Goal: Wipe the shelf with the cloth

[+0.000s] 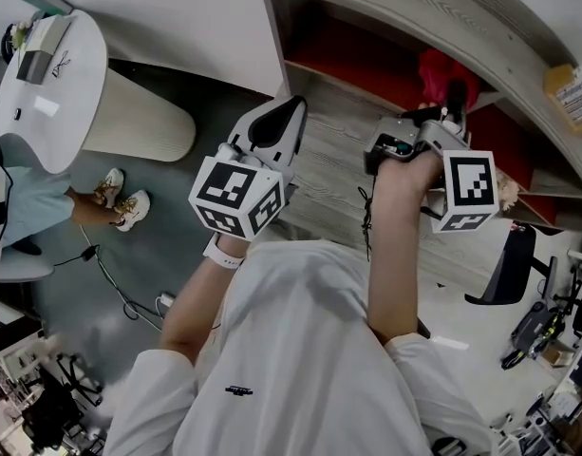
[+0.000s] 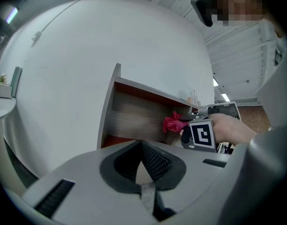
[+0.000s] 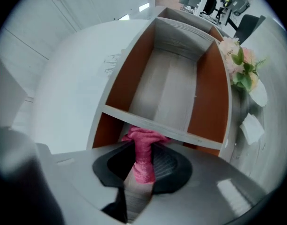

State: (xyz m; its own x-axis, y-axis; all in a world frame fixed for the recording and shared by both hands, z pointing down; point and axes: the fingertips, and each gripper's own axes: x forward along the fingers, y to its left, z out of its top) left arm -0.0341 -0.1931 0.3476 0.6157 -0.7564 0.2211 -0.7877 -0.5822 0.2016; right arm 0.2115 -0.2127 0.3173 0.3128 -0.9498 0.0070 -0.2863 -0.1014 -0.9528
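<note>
A: Cloth [image 3: 143,158] first, where is it?
B: Pink, bunched, pinched in the right gripper [image 3: 144,146]. The 2 jaws are clamped on 1 end, and the rest puffs out past the tips at the front edge of a shelf [image 3: 171,90] board. Can't tell if it's touching the wood.
A: Handling?
B: Looks soft, light and floppy. It shouldn't slip or break, but it will likely fold and drag. A bunched grip with a wad left proud for rubbing seems right, and that's roughly the hold now.
A: Shelf?
B: Grey wood boards, orange-red inner sides, open compartments.
A: Arm pose?
B: Right arm stretched forward, hand [image 1: 404,174] wrapped round the handle, gripper aimed into the compartment. Left gripper [image 1: 289,117] is lower and off to the left, aimed at the shelf's outer side and the white wall. Its jaws are together with nothing between them.
A: Anything else?
B: Flowers [image 3: 239,62] just beside the shelf, and a round white desk [image 1: 63,112] well apart on the left.
</note>
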